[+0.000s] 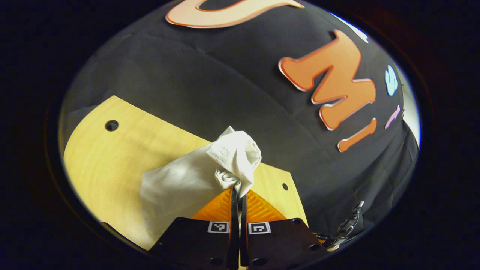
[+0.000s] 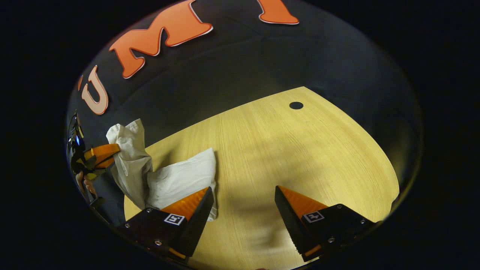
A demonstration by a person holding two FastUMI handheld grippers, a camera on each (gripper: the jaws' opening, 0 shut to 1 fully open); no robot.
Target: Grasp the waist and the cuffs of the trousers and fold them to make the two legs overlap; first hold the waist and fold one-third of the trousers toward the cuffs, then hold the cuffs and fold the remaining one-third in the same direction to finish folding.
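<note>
The white trousers (image 1: 176,183) lie on the wooden table (image 1: 108,161), with one end pulled up into a bunch. My left gripper (image 1: 239,193) is shut on that bunch and holds it above the table. In the right gripper view the trousers (image 2: 180,180) rest at the left, and their raised end hangs from the left gripper (image 2: 101,153), which a hand (image 2: 84,185) holds. My right gripper (image 2: 243,191) stands open over bare wood just right of the cloth. Its left finger is close to the cloth's edge, and nothing lies between its fingers.
The table (image 2: 300,150) has a round hole (image 2: 296,105) near its far edge, and two more holes (image 1: 111,125) show in the left gripper view. The booth's black cloth wall stands close behind the table. Bare wood stretches to the right of the trousers.
</note>
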